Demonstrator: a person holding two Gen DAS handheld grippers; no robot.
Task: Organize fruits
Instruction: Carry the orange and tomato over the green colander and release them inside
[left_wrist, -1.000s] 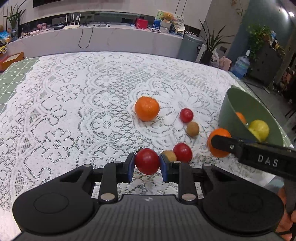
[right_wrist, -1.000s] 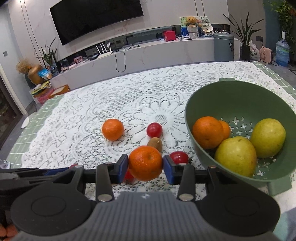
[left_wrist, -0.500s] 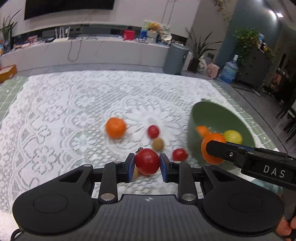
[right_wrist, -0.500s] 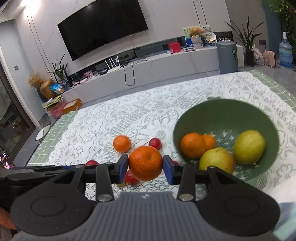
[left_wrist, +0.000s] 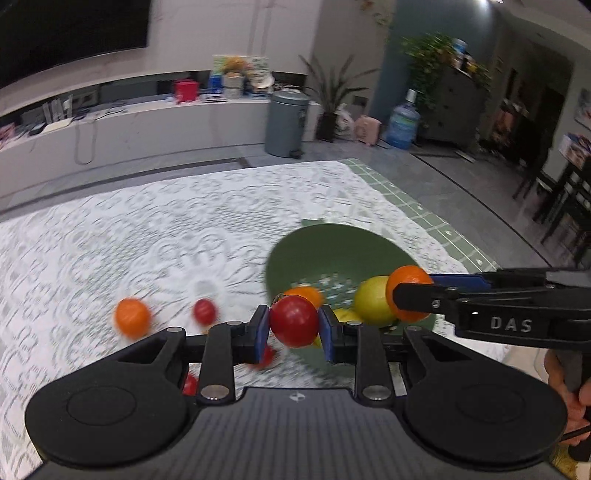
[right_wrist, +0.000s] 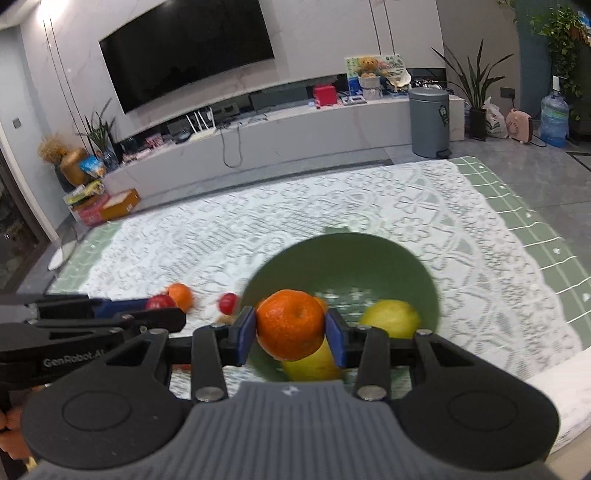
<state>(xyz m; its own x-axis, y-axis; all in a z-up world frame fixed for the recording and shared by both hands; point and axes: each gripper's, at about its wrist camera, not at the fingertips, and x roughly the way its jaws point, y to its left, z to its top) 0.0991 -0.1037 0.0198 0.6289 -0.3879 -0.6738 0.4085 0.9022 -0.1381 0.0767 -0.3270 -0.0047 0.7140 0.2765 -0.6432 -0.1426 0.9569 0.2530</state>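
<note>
Left fingers: we see the blue pads of the left gripper pressed on either side of a red tomato, clamped tight.
Right fingers: the right gripper is closed on an orange, one blue pad on each flank.
Tomato, axis: round, so we find no long axis; a small stem nub shows at its upper left.
Orange, axis: round too; its stem dimple faces up and toward the camera.
Tomato, place: between the pads, lifted off the table, in front of the near left rim of the green bowl.
Orange, place: centred between the pads, raised over the near rim of the bowl.
Bowl: it sits toward the right edge of the lace tablecloth, holding a yellow-green fruit, another yellow fruit and an orange piece behind the held one.
Loose fruit: a second orange and a small red tomato lie on the cloth left of the bowl, both blurred.
Writing: we read "DAS" on the side of the right gripper in the left view, and "GenRobot.AI" on the left gripper in the right view.
Hands: part of a hand shows at the right edge.
</note>
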